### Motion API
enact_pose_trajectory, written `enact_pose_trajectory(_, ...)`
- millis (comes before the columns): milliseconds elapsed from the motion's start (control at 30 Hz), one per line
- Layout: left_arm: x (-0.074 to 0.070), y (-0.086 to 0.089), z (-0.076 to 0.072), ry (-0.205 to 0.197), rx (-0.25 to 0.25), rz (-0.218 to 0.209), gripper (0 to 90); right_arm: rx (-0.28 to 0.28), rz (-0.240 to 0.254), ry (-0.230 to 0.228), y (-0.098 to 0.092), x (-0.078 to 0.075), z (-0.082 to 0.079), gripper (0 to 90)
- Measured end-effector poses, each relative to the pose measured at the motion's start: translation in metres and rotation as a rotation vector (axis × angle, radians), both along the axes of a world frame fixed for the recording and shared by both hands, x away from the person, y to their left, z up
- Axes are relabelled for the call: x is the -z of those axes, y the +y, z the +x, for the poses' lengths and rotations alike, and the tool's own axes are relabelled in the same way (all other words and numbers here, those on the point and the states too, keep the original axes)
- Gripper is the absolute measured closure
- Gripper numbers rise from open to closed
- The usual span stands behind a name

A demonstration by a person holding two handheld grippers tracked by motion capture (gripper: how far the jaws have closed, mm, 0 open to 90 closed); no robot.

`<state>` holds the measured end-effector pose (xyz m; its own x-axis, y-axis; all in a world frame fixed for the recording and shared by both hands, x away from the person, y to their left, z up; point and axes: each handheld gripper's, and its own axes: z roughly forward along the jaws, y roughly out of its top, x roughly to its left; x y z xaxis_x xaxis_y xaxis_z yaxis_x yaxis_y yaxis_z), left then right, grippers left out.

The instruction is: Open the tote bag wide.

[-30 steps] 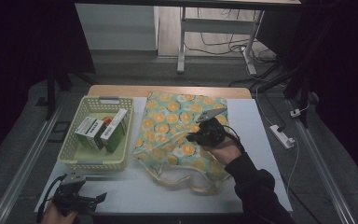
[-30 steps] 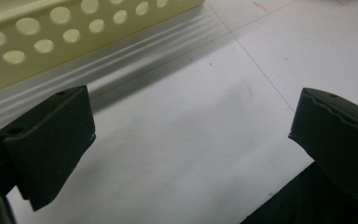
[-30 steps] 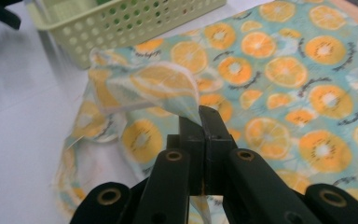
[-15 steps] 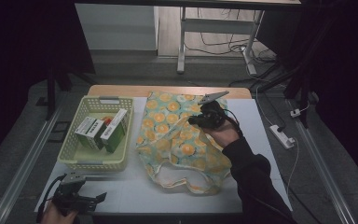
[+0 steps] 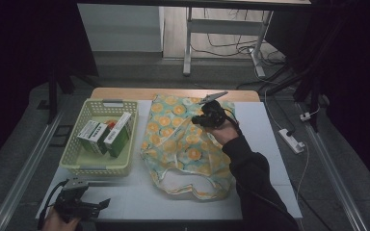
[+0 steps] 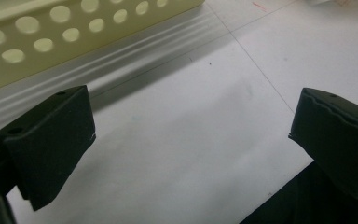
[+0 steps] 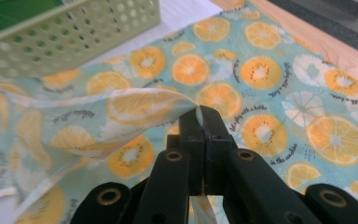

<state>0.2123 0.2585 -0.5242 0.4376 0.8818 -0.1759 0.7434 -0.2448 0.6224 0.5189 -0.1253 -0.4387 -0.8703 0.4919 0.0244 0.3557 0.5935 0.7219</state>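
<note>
On the white table (image 5: 139, 197), the right gripper (image 7: 199, 116) pinches a fold of the orange-slice-print fabric bag (image 5: 173, 144), lifting it; bag not yet opened. Left gripper (image 5: 101, 204) rests open.

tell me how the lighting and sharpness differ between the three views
High view: dim, dark surroundings, the orange-print cloth bag soft but readable. Left gripper view: bright white table, the pale yellow perforated plastic basket casting a soft shadow, black claw blurred up close. Right gripper view: well lit, fabric print sharp in the middle, blurred at the left edge.
</note>
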Motion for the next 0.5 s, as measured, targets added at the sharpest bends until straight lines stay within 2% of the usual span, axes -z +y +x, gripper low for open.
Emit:
enact_pose_trajectory(233, 0.000, 0.000, 0.000, 0.000, 0.000, 0.000, 0.0, 0.026, -0.021, 0.013, 0.000, 0.026, 0.014, 89.0)
enact_pose_trajectory(500, 0.000, 0.000, 0.000, 0.002, 0.002, 0.001, 0.0, 0.048, -0.054, 0.028, -0.002, 0.055, 0.023, 88.5)
